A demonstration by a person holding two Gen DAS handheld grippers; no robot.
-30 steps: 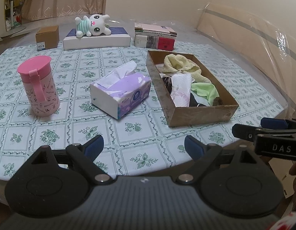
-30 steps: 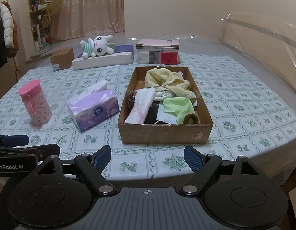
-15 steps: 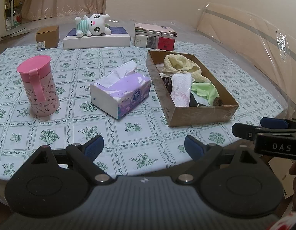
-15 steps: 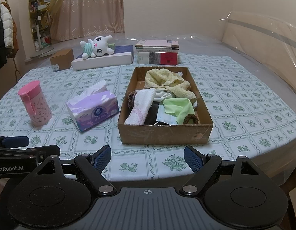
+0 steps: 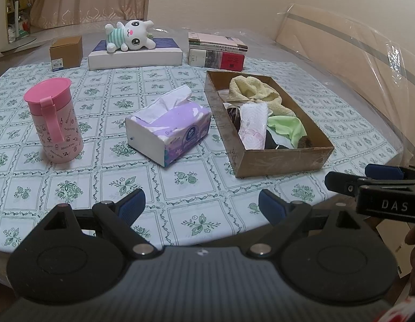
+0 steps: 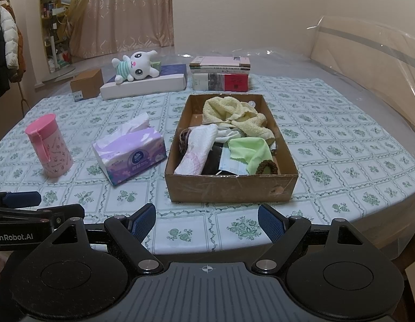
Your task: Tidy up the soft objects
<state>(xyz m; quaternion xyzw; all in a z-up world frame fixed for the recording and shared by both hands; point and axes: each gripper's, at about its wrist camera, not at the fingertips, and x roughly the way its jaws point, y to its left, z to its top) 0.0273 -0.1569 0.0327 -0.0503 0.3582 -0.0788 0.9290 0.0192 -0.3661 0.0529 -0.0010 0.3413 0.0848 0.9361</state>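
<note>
The brown cardboard box (image 6: 231, 187) heaped with soft cloths (image 6: 234, 118) sits on the floral tablecloth (image 6: 341, 147), ahead of the right gripper (image 6: 206, 221). Its jaws are spread and empty. The left gripper (image 5: 202, 205) also stands wide with nothing between, the box ahead to its right.

Ahead of both grippers, a table (image 6: 341, 145) under a green-flowered cloth. Straight beyond the right gripper, an open cardboard box (image 6: 229, 187) (soft cloths piled inside). Left of that, a purple tissue pack (image 6: 129, 153), then a pink lidded cup (image 6: 47, 147) farther left. Along the far edge: a small brown carton (image 6: 86, 84), a flat white box (image 6: 145, 83) bearing a plush bunny, and stacked books (image 6: 221, 73)
</note>
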